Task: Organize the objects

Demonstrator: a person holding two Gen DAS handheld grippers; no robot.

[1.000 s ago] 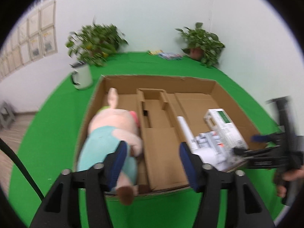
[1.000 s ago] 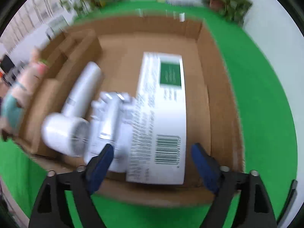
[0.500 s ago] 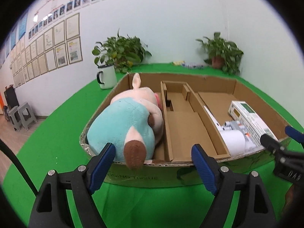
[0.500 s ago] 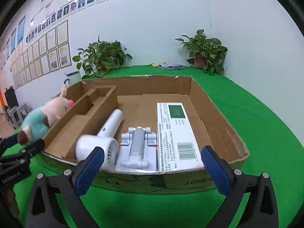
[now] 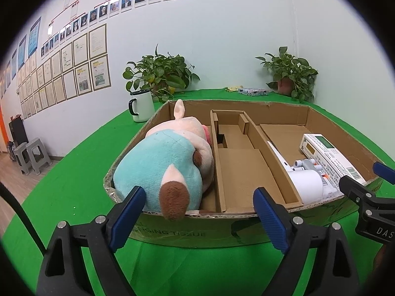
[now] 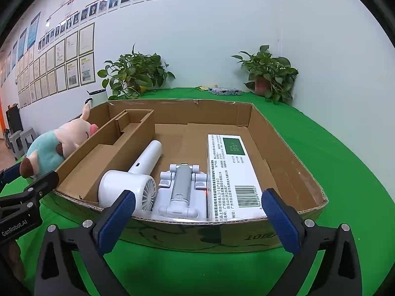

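Observation:
A shallow cardboard box stands on the green table. In its left compartment lies a plush pig in a teal shirt. In the right compartment lie a white handheld fan, a white and grey folding stand and a white carton with a green label. My left gripper is open and empty, just in front of the box's near wall. My right gripper is open and empty, in front of the near wall at the right compartment.
A white mug with a black handle stands left of the box. Two potted plants stand at the back by the wall, with a small packet between them. Grey stools stand on the floor at the left.
Both grippers have drawn back and down from above the box to in front of its near wall. Both have stayed open and empty. The objects in the box have not moved.

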